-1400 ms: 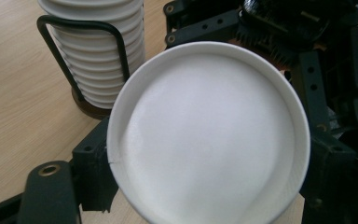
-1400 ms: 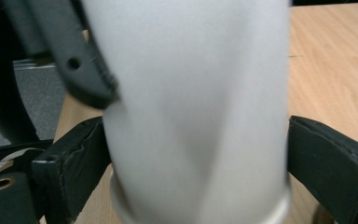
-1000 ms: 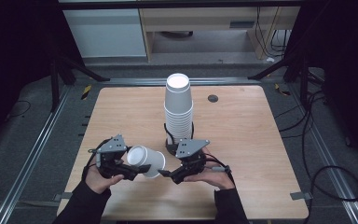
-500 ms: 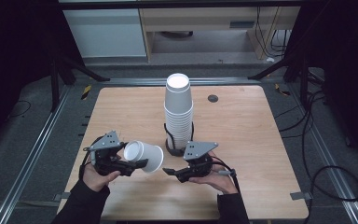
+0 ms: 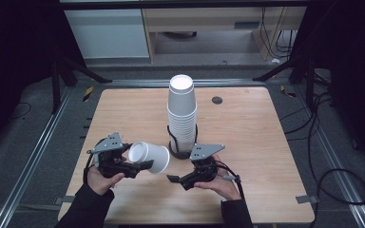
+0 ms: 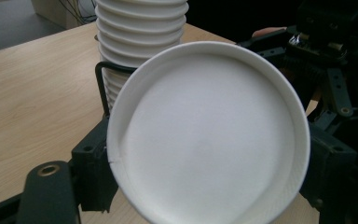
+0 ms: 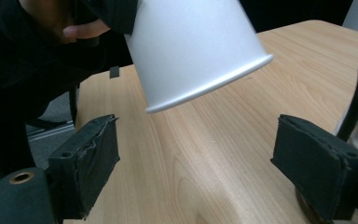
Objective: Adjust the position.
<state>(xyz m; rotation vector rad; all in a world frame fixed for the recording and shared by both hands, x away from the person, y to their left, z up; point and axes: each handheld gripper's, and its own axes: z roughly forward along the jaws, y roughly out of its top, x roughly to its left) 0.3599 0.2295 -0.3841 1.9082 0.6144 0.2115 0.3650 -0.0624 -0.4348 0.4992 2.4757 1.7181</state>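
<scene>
I have the left tool (image 5: 140, 165) clamped on a single white paper cup (image 5: 149, 157), its pads pressing the cup's sides near the base. The cup lies tipped on its side above the table (image 5: 247, 123), at the near left of the wooden top, with its mouth turned toward my left hand (image 5: 100, 178) and its base pointing toward the middle. In the left gripper view the cup's round opening (image 6: 209, 135) faces the camera, squeezed between the two black pads.

My right tool (image 5: 175, 179) has just been opening, and its jaws now stand apart with nothing between them. In the right gripper view the two pads (image 7: 91, 163) frame bare wood, and the cup (image 7: 191, 46) hangs above and beyond them, clear of both. From above, this tool sits just to the right of the cup, near it but not touching.

The tall stack of white cups (image 5: 182, 114) stands upright in a black wire holder (image 5: 173, 142) at the centre of the table, just behind my right tool. A small dark disc (image 5: 217, 99) lies farther back on the right
</scene>
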